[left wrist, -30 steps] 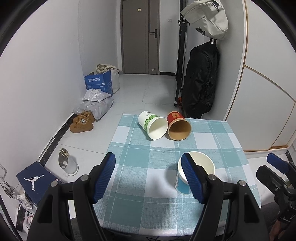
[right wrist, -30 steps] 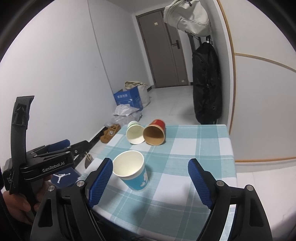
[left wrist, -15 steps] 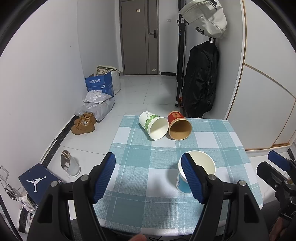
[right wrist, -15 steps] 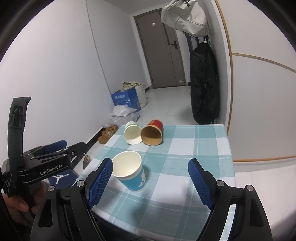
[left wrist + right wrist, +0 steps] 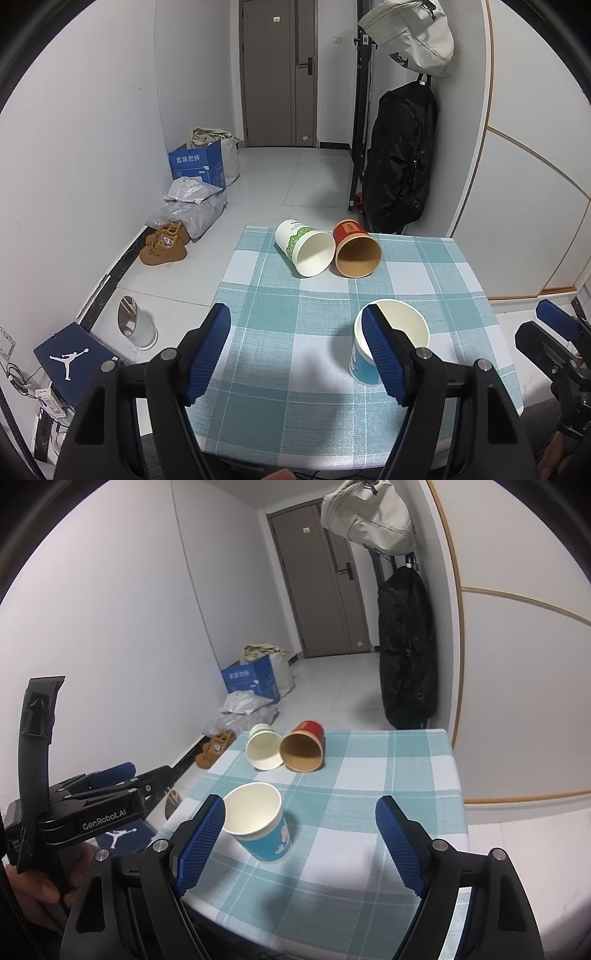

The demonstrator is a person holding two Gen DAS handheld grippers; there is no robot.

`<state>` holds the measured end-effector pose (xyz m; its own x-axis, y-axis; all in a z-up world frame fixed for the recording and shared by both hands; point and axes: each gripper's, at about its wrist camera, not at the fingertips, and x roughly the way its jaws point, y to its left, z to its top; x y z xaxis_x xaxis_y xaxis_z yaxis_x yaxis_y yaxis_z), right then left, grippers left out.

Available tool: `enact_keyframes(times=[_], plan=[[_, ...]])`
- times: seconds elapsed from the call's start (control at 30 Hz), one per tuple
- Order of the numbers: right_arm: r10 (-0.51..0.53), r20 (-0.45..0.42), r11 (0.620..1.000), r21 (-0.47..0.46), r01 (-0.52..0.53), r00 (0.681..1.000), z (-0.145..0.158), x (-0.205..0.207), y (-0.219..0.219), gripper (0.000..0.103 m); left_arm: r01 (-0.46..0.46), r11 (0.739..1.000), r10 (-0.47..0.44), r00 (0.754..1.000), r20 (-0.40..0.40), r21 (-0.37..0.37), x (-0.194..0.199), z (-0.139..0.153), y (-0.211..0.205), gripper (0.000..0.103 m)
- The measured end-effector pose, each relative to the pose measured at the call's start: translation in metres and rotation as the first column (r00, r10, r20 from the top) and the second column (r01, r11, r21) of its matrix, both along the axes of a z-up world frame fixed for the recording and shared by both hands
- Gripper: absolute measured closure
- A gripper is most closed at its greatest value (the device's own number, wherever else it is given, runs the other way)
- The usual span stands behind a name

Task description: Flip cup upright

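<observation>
A table (image 5: 258,295) under a teal and white checked cloth fills the near scene. Beyond it a black backpack (image 5: 400,158) hangs against the right wall, and a blue box (image 5: 197,164) sits on the floor at far left. The left gripper (image 5: 297,347) hovers over the near edge with its blue fingers (image 5: 208,347) spread wide, gripping nothing. The right gripper (image 5: 299,843) is likewise wide open and empty. A blue cup (image 5: 260,821) stands upright near the front, mouth up, just beside the right gripper's left finger. At the far edge a green-patterned white cup (image 5: 304,253) and a red cup (image 5: 356,253) lie on their sides, touching, mouths toward the cameras.
</observation>
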<state>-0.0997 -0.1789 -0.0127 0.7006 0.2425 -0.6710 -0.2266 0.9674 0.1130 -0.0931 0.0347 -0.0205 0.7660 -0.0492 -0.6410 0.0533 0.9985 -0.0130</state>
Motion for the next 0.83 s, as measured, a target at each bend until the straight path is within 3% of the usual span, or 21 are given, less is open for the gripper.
enact_keyframes(times=[0.83], plan=[[-0.017,-0.009,1.000,0.003,0.017,1.000,0.0002,0.0016,-0.0014,0.019,-0.009,1.000,0.009,1.000,0.025,0.018,-0.0019,-0.0002,0.0014,0.033]])
